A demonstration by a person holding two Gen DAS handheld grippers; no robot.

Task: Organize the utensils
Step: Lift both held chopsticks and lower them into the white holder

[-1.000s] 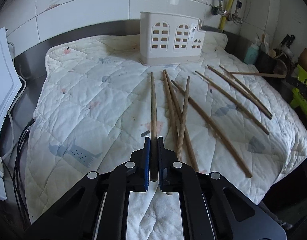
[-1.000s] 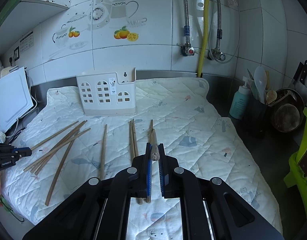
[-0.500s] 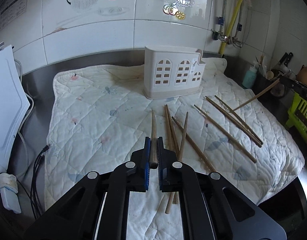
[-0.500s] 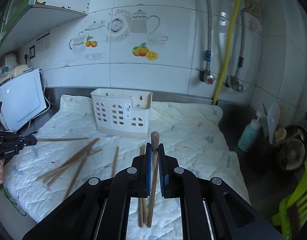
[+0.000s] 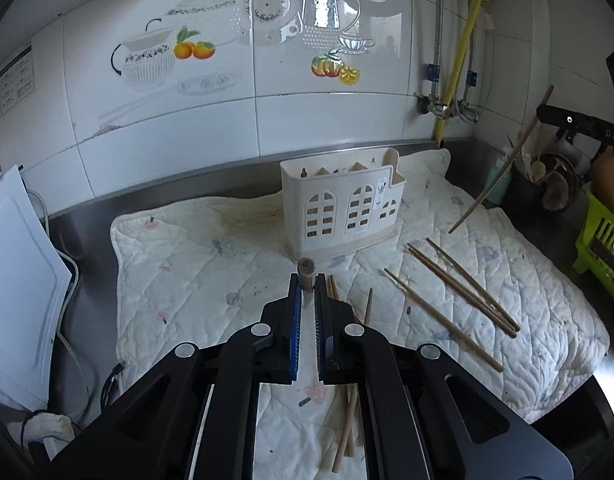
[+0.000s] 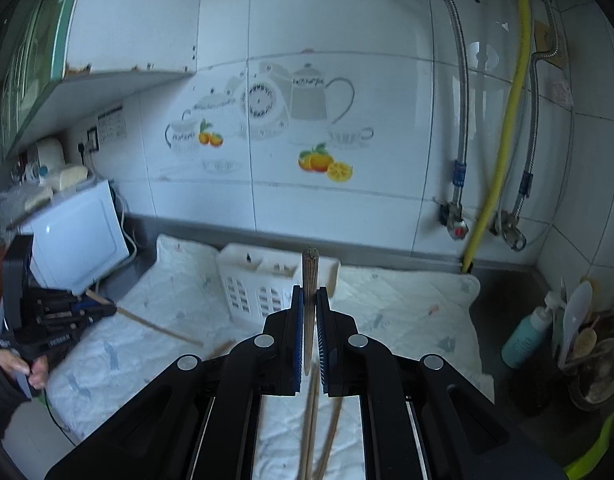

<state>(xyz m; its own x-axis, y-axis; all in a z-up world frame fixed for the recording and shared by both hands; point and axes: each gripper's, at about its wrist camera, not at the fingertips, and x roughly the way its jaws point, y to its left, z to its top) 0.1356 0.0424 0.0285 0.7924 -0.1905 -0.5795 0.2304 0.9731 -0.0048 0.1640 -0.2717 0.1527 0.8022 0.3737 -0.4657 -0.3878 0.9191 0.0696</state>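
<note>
White tiled walls back a steel counter (image 5: 79, 240) under a quilted mat (image 5: 187, 264), where a cream utensil caddy (image 5: 343, 208) stands and loose chopsticks (image 5: 463, 284) lie. Each gripper's jaws are clamped on one chopstick: left gripper (image 5: 306, 292) with its chopstick (image 5: 306, 274) end-on, right gripper (image 6: 310, 300) with its chopstick (image 6: 310, 276) poking up between them.

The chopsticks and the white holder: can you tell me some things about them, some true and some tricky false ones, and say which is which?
1. The left gripper holds a chopstick. True.
2. The right gripper is empty. False: it is shut on a chopstick.
3. The white holder lies tipped over. False: it stands upright on the quilted mat.
4. Loose chopsticks lie on the mat. True.
</note>
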